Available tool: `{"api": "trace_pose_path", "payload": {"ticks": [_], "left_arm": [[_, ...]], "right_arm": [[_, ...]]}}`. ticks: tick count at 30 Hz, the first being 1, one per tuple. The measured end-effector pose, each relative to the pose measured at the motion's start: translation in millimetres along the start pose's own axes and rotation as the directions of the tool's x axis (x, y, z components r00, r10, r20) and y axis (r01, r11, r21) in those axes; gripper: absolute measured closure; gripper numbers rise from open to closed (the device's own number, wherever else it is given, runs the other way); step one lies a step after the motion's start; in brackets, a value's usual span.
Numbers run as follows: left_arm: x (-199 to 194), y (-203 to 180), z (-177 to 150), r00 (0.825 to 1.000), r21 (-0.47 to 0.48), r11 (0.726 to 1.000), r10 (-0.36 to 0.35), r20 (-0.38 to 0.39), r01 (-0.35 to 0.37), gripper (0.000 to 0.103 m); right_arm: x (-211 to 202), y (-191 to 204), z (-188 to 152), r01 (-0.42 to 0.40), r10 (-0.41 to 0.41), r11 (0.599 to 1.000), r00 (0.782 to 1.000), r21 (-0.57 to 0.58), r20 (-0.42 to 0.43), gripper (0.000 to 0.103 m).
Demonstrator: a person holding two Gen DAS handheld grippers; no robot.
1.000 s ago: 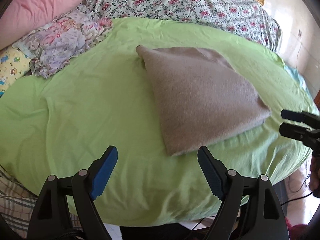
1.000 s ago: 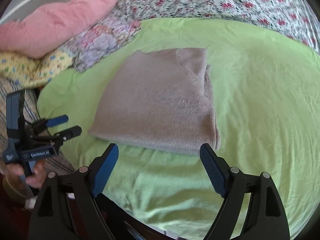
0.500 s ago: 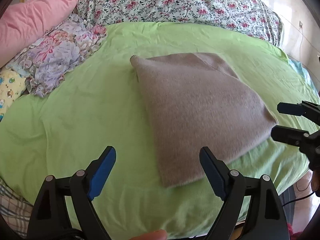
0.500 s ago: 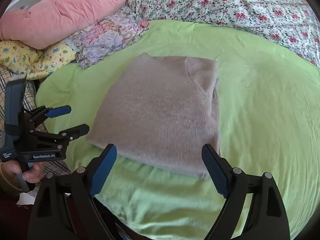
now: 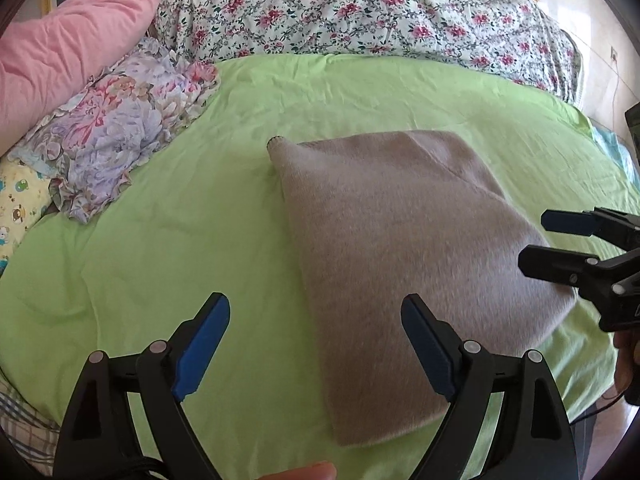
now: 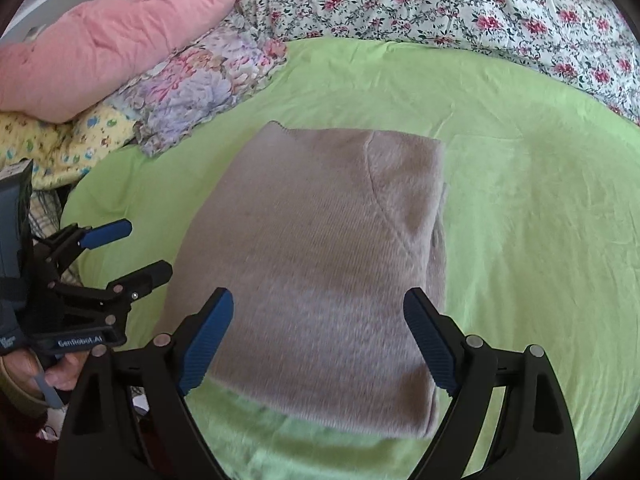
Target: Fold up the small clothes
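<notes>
Left wrist view: the folded beige sweater (image 5: 404, 264) lies flat on the green sheet (image 5: 160, 248), with the left gripper (image 5: 316, 340) above its near left edge, jaws spread wide and just opened further, nothing pinched. Right wrist view: the right gripper (image 6: 318, 344) hangs over the sweater's near edge, jaws spread, pads clear of the fabric.
</notes>
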State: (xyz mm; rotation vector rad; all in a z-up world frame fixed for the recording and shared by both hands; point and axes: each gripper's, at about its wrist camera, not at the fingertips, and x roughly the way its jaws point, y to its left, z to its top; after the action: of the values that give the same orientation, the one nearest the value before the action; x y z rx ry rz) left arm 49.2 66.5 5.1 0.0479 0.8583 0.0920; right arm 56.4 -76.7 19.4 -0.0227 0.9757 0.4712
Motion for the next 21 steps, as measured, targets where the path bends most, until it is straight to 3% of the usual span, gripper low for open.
{"api": "trace_pose_path", "payload": {"ticks": [21], "left_arm": [[-1, -8, -4, 0.997, 0.026, 1.000, 0.016, -0.072, -0.014, 0.014]], "right_arm": [[-1, -1, -8, 0.025, -0.024, 1.000, 0.998, 0.013, -0.052, 0.016]]}}
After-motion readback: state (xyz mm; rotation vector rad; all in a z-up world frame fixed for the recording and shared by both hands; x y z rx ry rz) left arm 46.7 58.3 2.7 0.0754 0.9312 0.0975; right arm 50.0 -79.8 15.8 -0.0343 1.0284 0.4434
